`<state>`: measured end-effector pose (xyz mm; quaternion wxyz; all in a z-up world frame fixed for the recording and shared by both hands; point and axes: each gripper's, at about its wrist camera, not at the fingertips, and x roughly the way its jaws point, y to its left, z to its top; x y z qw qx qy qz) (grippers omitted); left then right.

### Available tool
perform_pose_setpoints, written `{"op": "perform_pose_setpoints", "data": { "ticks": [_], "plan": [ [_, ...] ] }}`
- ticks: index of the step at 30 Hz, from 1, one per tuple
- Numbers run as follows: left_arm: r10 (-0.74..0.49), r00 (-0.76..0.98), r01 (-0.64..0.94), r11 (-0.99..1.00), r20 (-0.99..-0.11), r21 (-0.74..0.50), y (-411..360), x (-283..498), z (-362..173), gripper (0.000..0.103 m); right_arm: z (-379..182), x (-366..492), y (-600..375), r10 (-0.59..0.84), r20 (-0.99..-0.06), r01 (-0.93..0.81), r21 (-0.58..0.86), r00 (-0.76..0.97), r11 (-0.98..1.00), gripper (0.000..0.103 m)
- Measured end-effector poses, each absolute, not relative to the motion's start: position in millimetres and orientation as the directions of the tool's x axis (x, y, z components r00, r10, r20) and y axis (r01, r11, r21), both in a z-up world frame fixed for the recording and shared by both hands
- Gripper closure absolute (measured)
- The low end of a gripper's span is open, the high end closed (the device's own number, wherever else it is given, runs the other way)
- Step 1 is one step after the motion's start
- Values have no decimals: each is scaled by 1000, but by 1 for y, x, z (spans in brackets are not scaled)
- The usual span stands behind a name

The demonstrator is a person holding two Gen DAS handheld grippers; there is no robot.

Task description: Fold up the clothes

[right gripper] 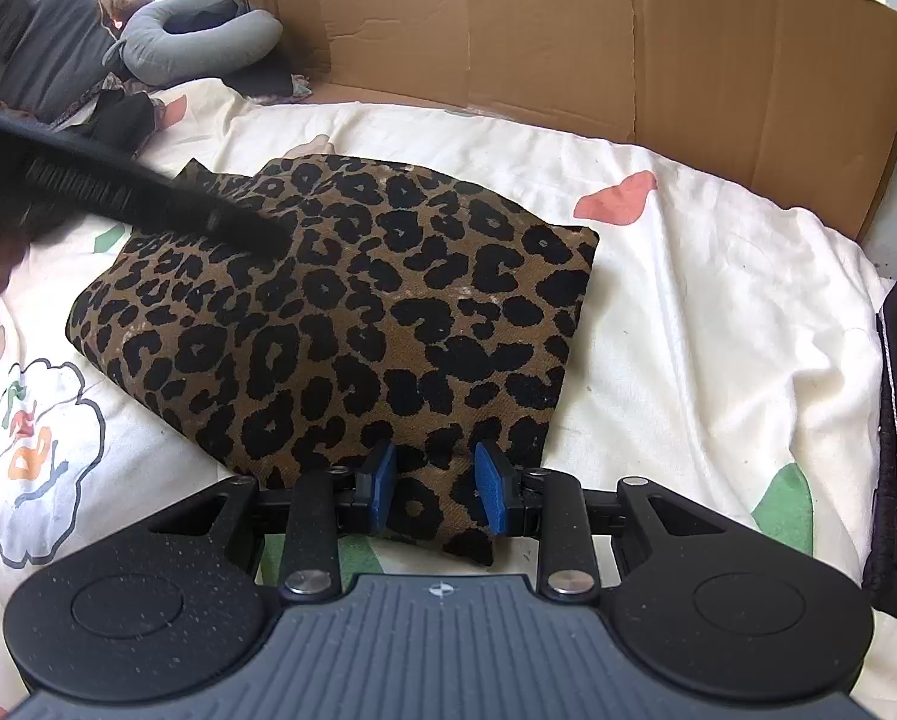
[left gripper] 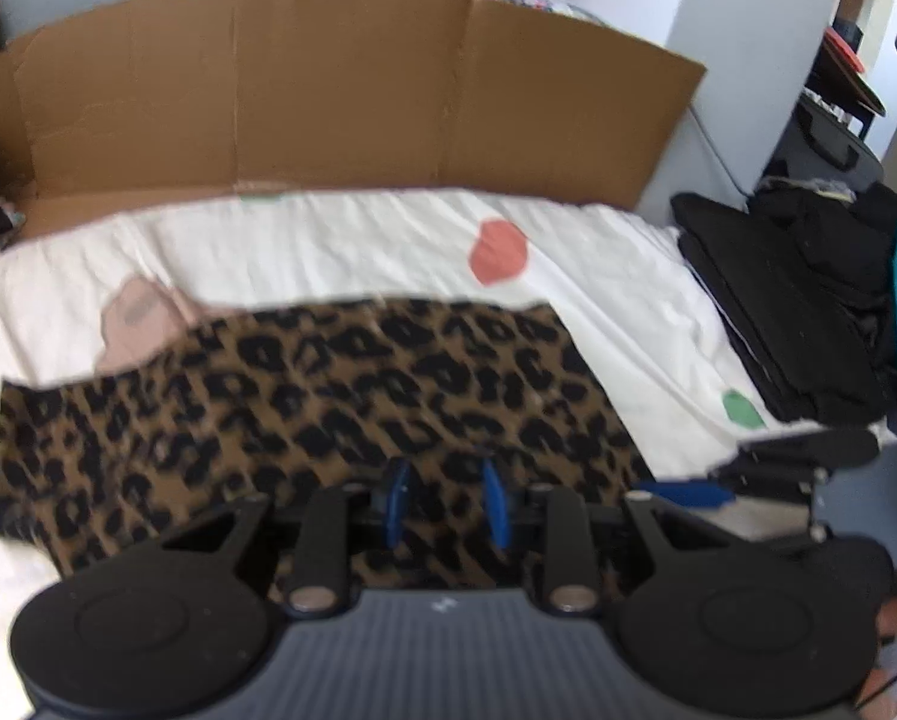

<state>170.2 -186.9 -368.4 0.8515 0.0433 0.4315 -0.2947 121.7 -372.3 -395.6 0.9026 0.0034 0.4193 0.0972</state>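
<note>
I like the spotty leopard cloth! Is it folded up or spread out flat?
Folded. In the right wrist view the leopard cloth lies on the bedsheet as a thick, compact bundle with rounded doubled edges.

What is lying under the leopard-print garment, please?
The leopard-print garment rests on a white bedsheet with coloured patches. In the left wrist view a pink patch runs partly beneath its far edge. Anything else beneath it is hidden by the cloth.

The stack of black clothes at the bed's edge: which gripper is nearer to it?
Right. In the left wrist view the right gripper sits beside the black clothes; the left gripper is over the leopard garment.
</note>
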Motion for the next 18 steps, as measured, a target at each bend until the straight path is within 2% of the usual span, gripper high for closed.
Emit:
{"op": "perform_pose_setpoints", "data": {
  "ticks": [9,16,18],
  "plan": [
    [-491,413,601,780,-767,-175,-191,139,-385,74,-397,122,-377,200,-754,-183,107,626,977,67],
    [-432,429,638,767,-794,-72,-185,134,-397,89,-398,122,-378,205,-751,-184,114,627,976,67],
    [-404,442,635,772,-801,-39,-177,134,-398,90,-398,122,-379,208,-751,-187,115,627,976,67]
  ]
}}
